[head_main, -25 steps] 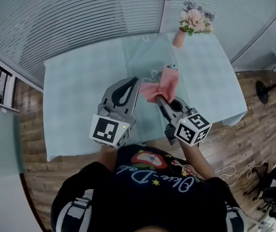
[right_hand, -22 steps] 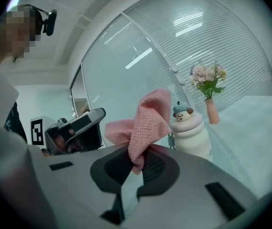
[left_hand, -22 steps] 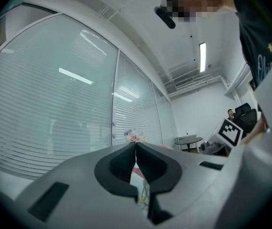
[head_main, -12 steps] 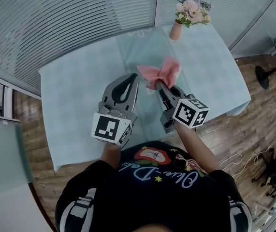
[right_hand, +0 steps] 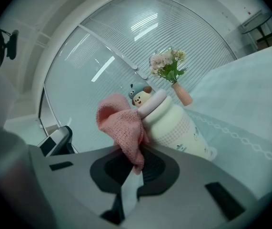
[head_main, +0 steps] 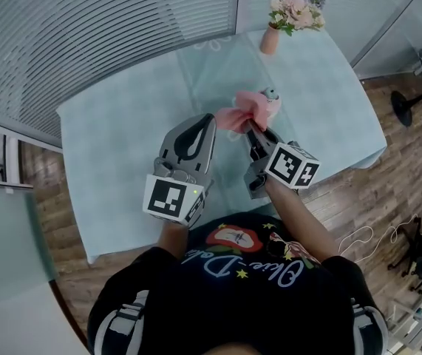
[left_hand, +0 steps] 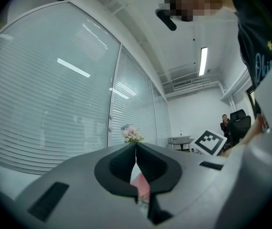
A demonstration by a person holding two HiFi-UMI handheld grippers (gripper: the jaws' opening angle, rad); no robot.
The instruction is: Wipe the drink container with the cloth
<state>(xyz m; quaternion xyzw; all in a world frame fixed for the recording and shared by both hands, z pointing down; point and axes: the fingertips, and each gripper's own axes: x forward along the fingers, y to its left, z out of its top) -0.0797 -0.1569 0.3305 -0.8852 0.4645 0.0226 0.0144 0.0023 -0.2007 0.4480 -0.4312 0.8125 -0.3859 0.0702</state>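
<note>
Pale teal cloth covers the table [head_main: 114, 146] in front of you, which stands against a glass wall with closed slatted blinds [head_main: 107, 21]. At the table's far edge is a slim pink vase of pink and white flowers [head_main: 271, 39].

Your right gripper [right_hand: 135, 162] is clamped on a crumpled pink knitted cloth [right_hand: 122, 125]. The cloth bunches upward out of its jaws and presses against the left side of the cream-coloured drink container with a small cartoon figure on its lid [right_hand: 174, 125], just under the lid. In the head view the container stands on the table just beyond the right gripper, about midway between you and the vase. The cloth covers most of it there, so only its top shows.

Your left gripper [head_main: 209, 123] is held above the table just beside the right one, to its left. Its jaws are closed together on nothing, and it touches neither the cloth nor the container. A sliver of pink cloth shows past its closed jaws.
</note>
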